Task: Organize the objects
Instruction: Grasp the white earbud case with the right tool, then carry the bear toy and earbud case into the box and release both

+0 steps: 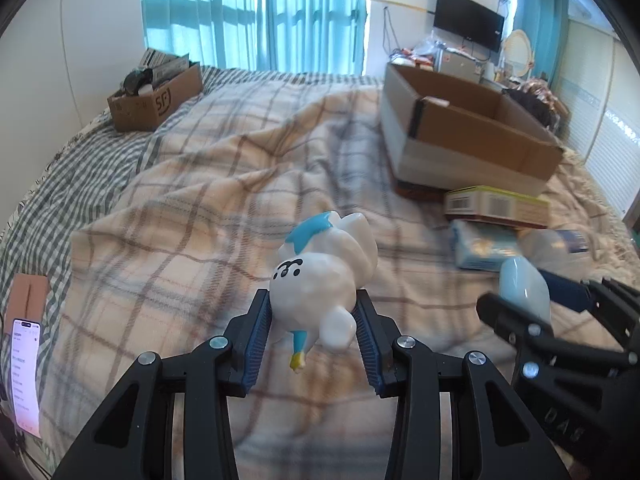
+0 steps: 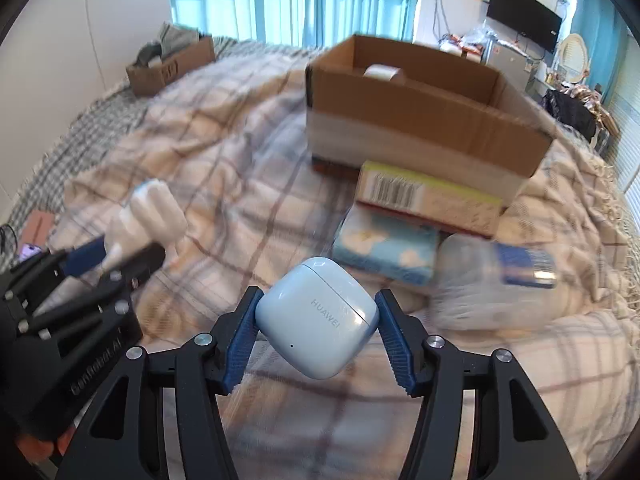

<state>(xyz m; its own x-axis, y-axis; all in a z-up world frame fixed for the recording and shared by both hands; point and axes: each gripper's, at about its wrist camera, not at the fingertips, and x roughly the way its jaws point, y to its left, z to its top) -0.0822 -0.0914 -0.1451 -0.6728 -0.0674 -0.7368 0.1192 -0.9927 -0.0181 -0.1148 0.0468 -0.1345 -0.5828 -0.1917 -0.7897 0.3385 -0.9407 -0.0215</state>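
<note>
My left gripper is shut on a white toy figurine with a blue tuft, held above the plaid blanket. In the right wrist view the same figurine shows at the left, in the left gripper. My right gripper is shut on a pale blue earbud case marked HUAWEI, its pads pressing both sides. The case and the right gripper appear at the lower right of the left wrist view. An open cardboard box stands on the bed beyond both grippers.
In front of the big box lie a flat carton with a barcode, a blue tissue pack and a clear plastic bottle. A smaller full cardboard box sits at the far left. A lit phone lies at the bed's left edge.
</note>
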